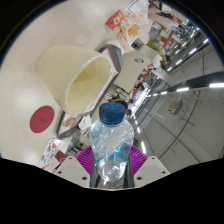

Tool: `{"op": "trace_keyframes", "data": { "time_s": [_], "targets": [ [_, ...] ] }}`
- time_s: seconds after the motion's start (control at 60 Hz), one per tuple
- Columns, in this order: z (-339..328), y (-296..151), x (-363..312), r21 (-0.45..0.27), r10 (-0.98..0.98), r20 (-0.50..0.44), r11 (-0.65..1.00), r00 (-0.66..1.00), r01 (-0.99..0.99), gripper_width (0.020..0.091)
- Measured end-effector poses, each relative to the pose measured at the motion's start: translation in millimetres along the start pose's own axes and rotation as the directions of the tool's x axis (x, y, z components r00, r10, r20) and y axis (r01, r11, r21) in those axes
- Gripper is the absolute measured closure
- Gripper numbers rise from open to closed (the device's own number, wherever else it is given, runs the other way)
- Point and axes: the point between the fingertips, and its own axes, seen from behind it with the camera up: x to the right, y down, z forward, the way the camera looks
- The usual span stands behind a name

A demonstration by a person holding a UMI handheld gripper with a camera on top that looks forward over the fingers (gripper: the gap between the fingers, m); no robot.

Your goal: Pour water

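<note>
A clear plastic water bottle with a blue cap sits between my fingers, and both purple pads press on its sides. My gripper is shut on the bottle and the whole view is tilted, the bottle's cap pointing toward a large cream-coloured cup. The cup's open mouth faces the cap, which lies just short of the cup's rim. The cap is on the bottle. No water shows leaving it.
The cup stands on a pale round table. A red round disc lies near the cup. Beyond the table are cluttered shelves and boxes and a room with strip lights.
</note>
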Motion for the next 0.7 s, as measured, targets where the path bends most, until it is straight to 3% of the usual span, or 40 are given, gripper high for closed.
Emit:
{"op": "trace_keyframes", "data": {
  "time_s": [0.083, 0.183, 0.283, 0.367, 0.533, 0.7],
  "targets": [
    [-1.6, 6.0, 5.2, 0.005, 0.119, 0.018, 0.993, 0.993, -0.119, 0.0673],
    [-3.0, 21.4, 6.9, -0.022, 0.434, 0.108, 0.901, 0.895, -0.434, 0.0674],
    [-9.3, 34.9, 19.5, -0.047, 0.757, 0.189, 0.643, 0.625, -0.764, 0.0675],
    [-14.3, 40.8, 30.4, -0.072, 0.916, 0.233, 0.352, 0.327, -0.933, 0.0675],
    [-7.6, 37.9, 5.6, -0.223, 0.921, 0.319, -0.155, -0.222, -0.963, 0.0674],
    [-5.9, 19.2, -24.8, -0.286, 0.824, 0.357, -0.352, -0.44, -0.891, 0.0677]
  ]
}}
